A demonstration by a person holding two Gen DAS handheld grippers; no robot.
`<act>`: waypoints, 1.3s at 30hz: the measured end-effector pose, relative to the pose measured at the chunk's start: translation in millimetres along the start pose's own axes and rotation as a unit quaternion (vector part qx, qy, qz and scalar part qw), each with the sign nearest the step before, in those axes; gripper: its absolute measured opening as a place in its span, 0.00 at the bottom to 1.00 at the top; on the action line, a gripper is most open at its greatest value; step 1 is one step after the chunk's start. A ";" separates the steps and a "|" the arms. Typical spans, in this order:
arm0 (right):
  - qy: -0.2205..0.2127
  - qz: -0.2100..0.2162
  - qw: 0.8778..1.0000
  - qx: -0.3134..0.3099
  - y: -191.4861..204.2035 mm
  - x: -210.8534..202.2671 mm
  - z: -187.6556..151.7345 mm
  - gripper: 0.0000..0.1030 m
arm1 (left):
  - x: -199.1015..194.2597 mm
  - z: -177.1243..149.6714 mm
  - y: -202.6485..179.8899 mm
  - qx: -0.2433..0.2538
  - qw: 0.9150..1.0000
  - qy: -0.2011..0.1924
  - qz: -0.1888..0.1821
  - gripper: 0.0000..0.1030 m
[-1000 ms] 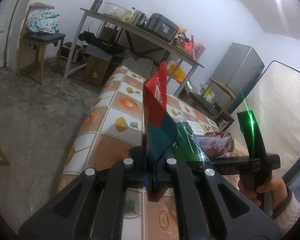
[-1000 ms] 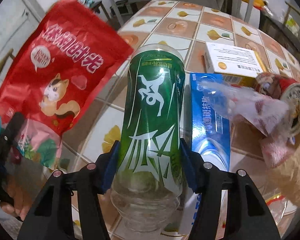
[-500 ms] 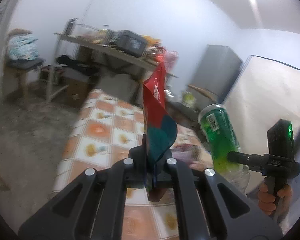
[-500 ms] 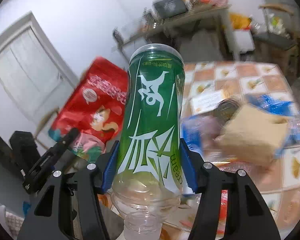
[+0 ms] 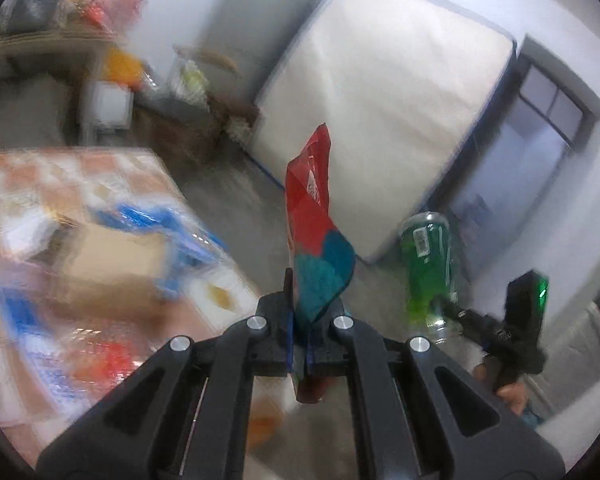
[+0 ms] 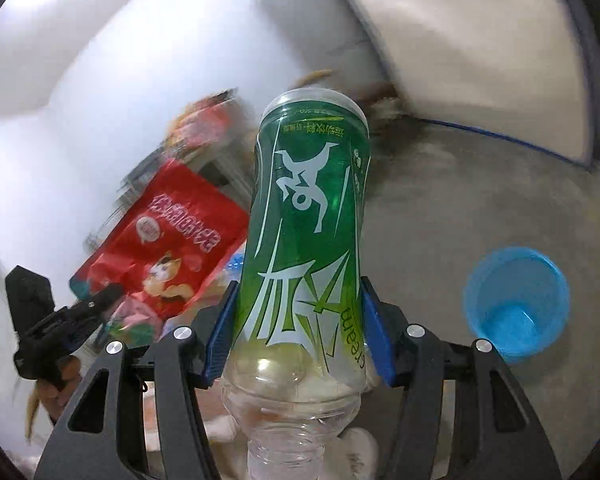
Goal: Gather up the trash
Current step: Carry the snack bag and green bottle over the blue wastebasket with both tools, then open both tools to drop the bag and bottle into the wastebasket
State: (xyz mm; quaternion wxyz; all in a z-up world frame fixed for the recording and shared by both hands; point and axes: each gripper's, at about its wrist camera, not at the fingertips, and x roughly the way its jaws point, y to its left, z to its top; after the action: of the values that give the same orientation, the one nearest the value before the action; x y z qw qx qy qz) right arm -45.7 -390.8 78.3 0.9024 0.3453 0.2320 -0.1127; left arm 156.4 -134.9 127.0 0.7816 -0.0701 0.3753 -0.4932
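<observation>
step: carrying trash toward blue bin (image 6: 516, 304) on floor | left tongs (image 5: 298, 344) pinching red snack bag (image 5: 310, 200) | right tongs (image 6: 298, 340) clamping green bottle (image 6: 308, 236) | both items airborne | next: positioning over bin mouth, releasing

Motion is smearing the tabletop (image 5: 16, 184) in my left view, so the boxes and wrappers (image 5: 112, 256) lying on it are blurring into shapes I cannot name. The shelf clutter (image 5: 84, 4) behind is streaking too. My left gripper (image 5: 299, 354) is hiding the lower end of the red snack bag (image 5: 308, 200). In my right view the bottle (image 6: 308, 240) is running off the bottom edge, its mouth cut away, and it is covering the floor behind. The far shelves (image 6: 204, 128) are blurring beyond reading.
</observation>
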 end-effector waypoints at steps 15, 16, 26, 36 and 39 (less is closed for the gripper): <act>0.058 -0.095 0.952 0.286 -262.0 62.2 -98.3 0.55 | 403.6 -101.1 -94.5 0.002 0.930 0.356 0.089 0.04; 0.063 -0.097 0.948 0.298 -272.2 73.9 -96.2 0.55 | 415.1 -104.1 -93.7 0.002 0.928 0.359 0.096 0.04; 0.093 -0.115 0.942 0.300 -358.2 141.5 -54.3 0.57 | 493.7 -90.9 -85.2 -0.032 0.932 0.327 0.156 0.63; 0.124 -0.180 0.927 0.304 -409.3 204.2 -41.2 0.68 | 432.9 -41.1 -86.0 -0.045 0.958 0.259 0.114 0.66; 0.123 -0.189 0.931 0.288 -403.3 198.1 -44.2 0.68 | 390.5 -25.5 -101.2 -0.015 0.967 0.239 0.092 0.67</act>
State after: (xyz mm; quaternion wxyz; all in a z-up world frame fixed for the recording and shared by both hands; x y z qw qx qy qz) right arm -35.7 -666.3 -279.2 0.6903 0.5516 0.3596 -0.2999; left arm 157.5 -500.9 -44.6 0.7102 0.0729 0.5633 -0.4159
